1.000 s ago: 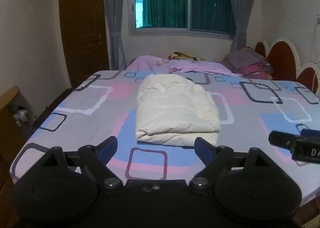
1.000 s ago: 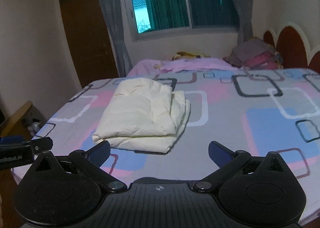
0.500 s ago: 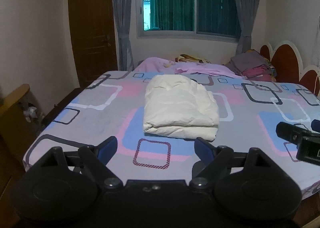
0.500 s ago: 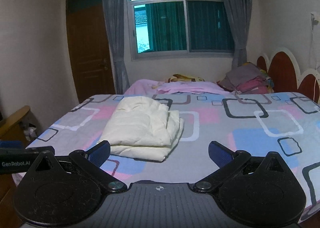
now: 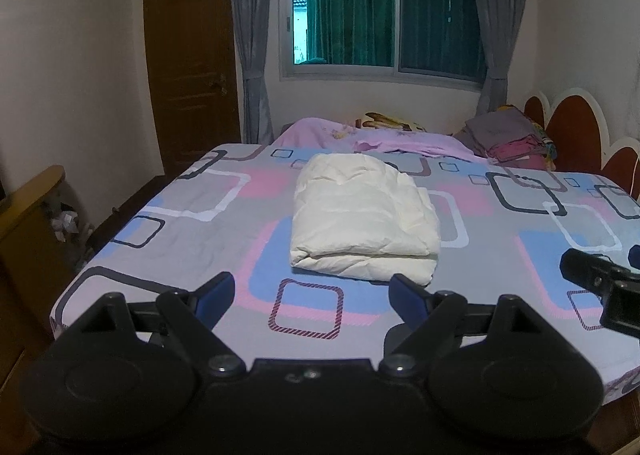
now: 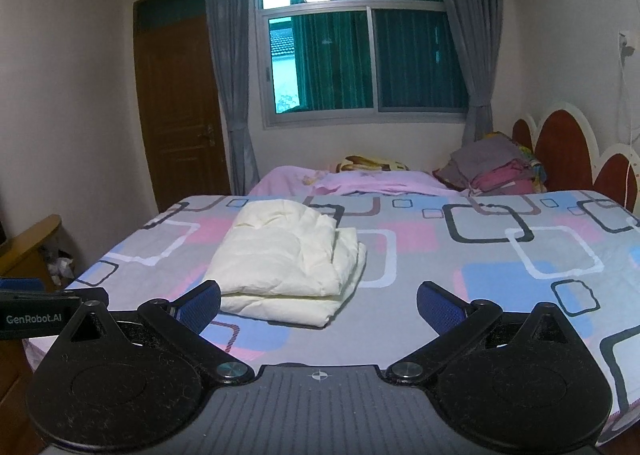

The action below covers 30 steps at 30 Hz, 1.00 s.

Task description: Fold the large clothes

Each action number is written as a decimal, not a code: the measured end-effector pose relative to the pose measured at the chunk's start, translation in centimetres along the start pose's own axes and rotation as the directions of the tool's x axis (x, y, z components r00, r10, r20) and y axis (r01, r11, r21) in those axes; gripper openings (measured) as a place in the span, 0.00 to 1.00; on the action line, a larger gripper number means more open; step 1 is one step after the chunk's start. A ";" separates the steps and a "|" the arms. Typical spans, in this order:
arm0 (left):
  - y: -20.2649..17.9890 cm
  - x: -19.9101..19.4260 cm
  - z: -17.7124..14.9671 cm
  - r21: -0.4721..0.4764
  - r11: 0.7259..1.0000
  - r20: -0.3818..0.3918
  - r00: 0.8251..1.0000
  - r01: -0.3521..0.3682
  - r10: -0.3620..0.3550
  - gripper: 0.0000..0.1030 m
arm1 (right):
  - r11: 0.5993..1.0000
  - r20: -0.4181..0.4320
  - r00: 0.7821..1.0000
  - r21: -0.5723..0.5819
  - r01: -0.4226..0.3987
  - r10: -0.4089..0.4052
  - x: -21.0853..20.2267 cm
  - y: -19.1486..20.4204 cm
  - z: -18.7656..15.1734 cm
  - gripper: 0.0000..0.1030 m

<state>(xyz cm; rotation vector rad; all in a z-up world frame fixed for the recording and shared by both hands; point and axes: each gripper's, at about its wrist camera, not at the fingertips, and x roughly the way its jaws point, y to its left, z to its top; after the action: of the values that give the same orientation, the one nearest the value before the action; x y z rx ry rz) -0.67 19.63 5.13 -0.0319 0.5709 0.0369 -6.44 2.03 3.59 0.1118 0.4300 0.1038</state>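
Note:
A cream padded garment [image 5: 362,217] lies folded in a thick stack on the bed with the patterned sheet [image 5: 192,215]. It also shows in the right wrist view [image 6: 292,261], left of centre. My left gripper [image 5: 310,293] is open and empty, held back from the near edge of the garment. My right gripper [image 6: 318,303] is open and empty, near the bed's front edge, to the right of the garment. The right gripper's body shows at the right edge of the left wrist view [image 5: 600,283].
A pink cover [image 5: 400,139] and a pile of folded clothes [image 5: 508,137] lie at the far end of the bed by the red headboard [image 5: 572,131]. A wooden cabinet [image 5: 24,207] stands at the left. A brown door [image 5: 188,59] and a window are behind.
Both grippers have pulled back and risen away from the folded garment, so more of the room shows. Both have stayed open and empty.

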 end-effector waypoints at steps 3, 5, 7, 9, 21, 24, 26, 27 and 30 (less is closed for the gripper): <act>0.0 -0.1 0.0 -0.002 1.000 -0.001 1.000 -0.007 0.007 0.81 | 1.000 -0.001 1.000 0.005 -0.003 0.003 0.0 -0.2 -0.1 1.00; 0.0 -0.1 0.0 -0.004 1.000 -0.005 1.000 -0.009 0.009 0.81 | 1.000 0.000 1.000 0.008 -0.004 0.004 0.1 -0.4 0.0 1.00; 0.0 -0.1 0.2 -0.006 1.000 -0.006 1.000 -0.011 0.011 0.81 | 1.000 -0.003 1.000 0.008 -0.007 0.007 0.1 -0.3 0.0 1.00; 0.0 0.0 0.2 -0.005 1.000 -0.007 1.000 -0.010 0.010 0.81 | 1.000 -0.001 1.000 0.006 -0.006 0.006 0.1 -0.2 0.0 1.00; 0.0 0.4 0.3 -0.009 1.000 -0.022 1.000 -0.005 0.005 0.81 | 1.000 -0.015 1.000 0.006 -0.009 0.009 0.8 0.4 0.0 1.00; 0.0 0.5 0.3 -0.009 1.000 -0.026 1.000 -0.006 0.006 0.81 | 1.000 -0.019 1.000 0.005 -0.013 0.013 1.1 0.6 0.1 1.00; 0.0 0.6 0.3 -0.007 1.000 -0.026 1.000 -0.007 0.006 0.81 | 1.000 -0.019 1.000 0.001 -0.012 0.012 1.3 0.8 0.1 1.00; 0.0 0.6 0.3 -0.010 1.000 -0.025 1.000 -0.008 0.007 0.81 | 1.000 -0.020 1.000 0.000 -0.012 0.012 1.4 0.9 0.2 1.00; 0.2 0.9 0.5 -0.010 1.000 -0.027 1.000 -0.009 0.009 0.81 | 1.000 -0.021 1.000 0.001 -0.015 0.015 1.7 1.0 0.2 1.00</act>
<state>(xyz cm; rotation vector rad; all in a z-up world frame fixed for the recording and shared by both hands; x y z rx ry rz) 0.30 19.86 5.03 -0.0395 0.5980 0.0485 -4.88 3.23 3.15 0.1146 0.4502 0.1195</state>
